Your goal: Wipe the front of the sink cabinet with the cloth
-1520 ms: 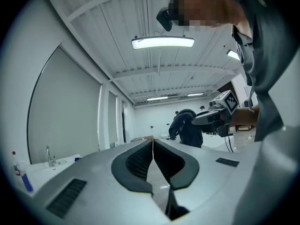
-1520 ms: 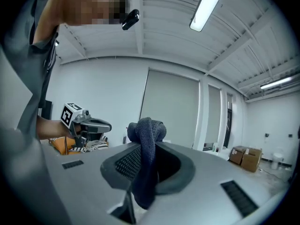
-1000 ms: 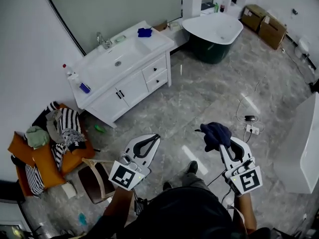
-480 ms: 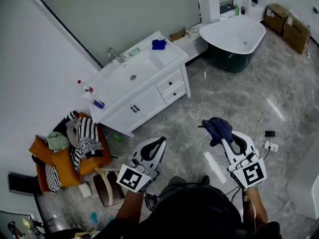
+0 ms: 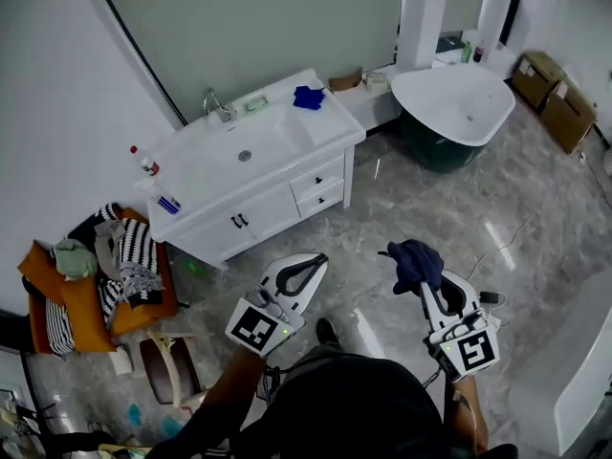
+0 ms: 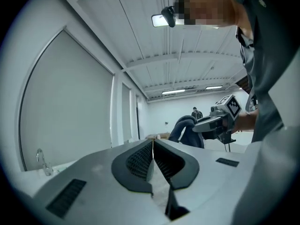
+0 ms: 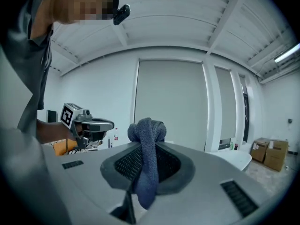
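Head view looks down on the white sink cabinet (image 5: pixel 251 220), its doors and drawers facing the grey floor (image 5: pixel 402 208). Well apart from the cabinet front, the right tool (image 5: pixel 426 280) is clamped on the dark blue cloth (image 5: pixel 413 256), which bunches over its tips and hangs down between the jaws. The left tool (image 5: pixel 316 258), also well short of the cabinet, has its jaws pressed together with nothing between them.

The lower end of the dark blue knitted cloth (image 7: pixel 147 128) is hidden between the closed jaws of the right gripper (image 7: pixel 148 146). On the white sink cabinet (image 5: pixel 263 208), a small blue object (image 5: pixel 308 97) (beside the basin) is too small to be identified. A white curved fixture (image 5: pixel 585 371) is cut off by the head view's right edge.
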Action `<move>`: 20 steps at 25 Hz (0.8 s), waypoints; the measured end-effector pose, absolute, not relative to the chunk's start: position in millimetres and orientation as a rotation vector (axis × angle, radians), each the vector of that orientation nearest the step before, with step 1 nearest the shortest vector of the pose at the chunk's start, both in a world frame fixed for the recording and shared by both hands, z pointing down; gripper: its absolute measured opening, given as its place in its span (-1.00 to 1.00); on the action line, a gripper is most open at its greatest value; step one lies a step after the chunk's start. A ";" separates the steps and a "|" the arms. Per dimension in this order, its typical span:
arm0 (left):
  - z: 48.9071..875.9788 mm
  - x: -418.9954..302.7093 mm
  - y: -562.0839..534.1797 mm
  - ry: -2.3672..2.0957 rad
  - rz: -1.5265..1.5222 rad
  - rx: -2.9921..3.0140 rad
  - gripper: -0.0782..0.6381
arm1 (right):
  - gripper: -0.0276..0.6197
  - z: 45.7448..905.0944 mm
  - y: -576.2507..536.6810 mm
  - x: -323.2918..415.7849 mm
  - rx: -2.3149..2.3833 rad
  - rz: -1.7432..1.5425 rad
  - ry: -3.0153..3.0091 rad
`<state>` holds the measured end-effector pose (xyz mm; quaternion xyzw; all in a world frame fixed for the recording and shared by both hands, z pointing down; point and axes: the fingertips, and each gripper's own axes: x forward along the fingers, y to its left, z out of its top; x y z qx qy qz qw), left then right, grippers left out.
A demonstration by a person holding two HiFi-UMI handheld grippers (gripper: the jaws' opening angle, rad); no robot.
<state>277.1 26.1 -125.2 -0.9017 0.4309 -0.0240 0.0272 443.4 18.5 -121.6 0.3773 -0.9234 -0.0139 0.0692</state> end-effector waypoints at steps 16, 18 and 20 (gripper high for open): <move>-107.9 184.1 -54.9 1.543 0.066 -2.676 -0.75 | -0.73 -116.2 -86.4 347.4 0.874 -0.045 -2.739; -102.6 182.4 -62.7 1.583 0.038 -2.658 -0.75 | -0.73 -110.6 -103.6 343.4 0.827 -0.037 -2.754; -98.7 183.1 -73.6 1.627 0.020 -2.634 -0.75 | -0.74 -100.9 -121.0 342.7 0.776 -0.017 -2.770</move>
